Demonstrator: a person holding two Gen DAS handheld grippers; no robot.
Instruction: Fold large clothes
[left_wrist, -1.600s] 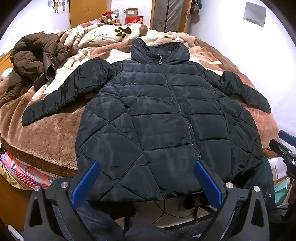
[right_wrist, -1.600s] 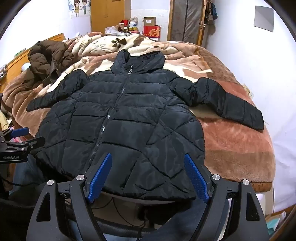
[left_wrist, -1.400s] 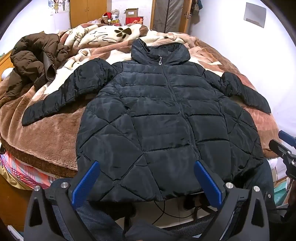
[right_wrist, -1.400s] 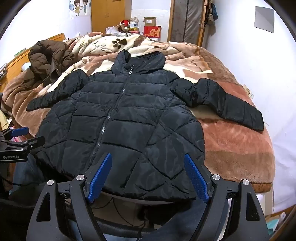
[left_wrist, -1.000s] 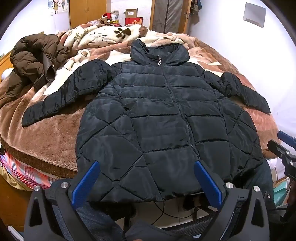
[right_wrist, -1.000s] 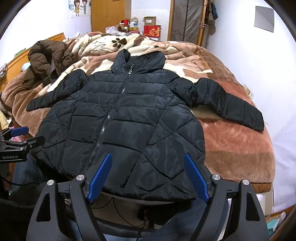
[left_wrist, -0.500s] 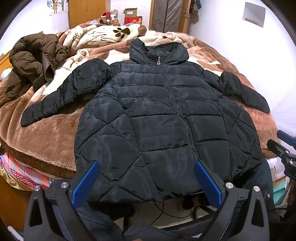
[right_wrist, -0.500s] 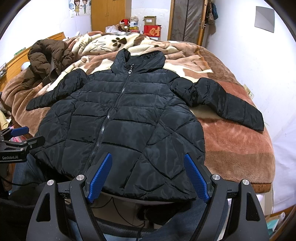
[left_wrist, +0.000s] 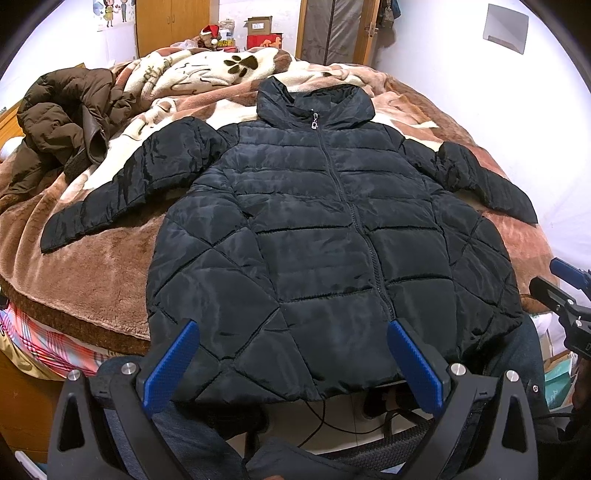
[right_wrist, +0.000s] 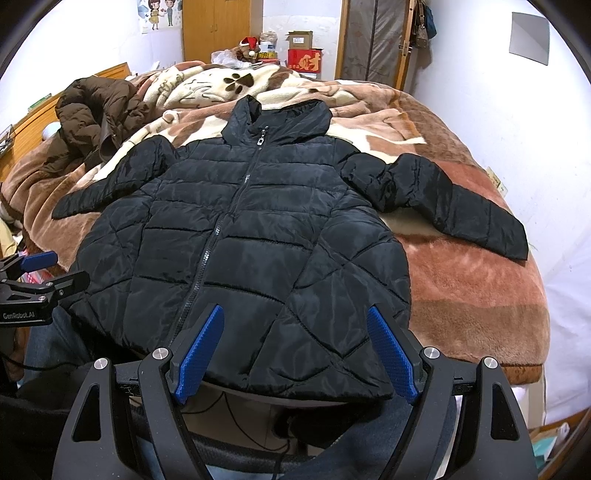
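Wide bed under a plush brown-and-cream blanket (left_wrist: 92, 258). Spread flat on it, zipped, a black quilted puffer jacket (left_wrist: 314, 221), collar far, hem overhanging the near edge, sleeves out sideways. Just short of the hem, left gripper (left_wrist: 291, 365) and right gripper (right_wrist: 295, 350), level, jaws wide apart, empty.

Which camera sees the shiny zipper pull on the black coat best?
The left wrist view: the zipper pull faces it squarely, bright against the black puffer jacket. In the right wrist view it looks smaller and duller.
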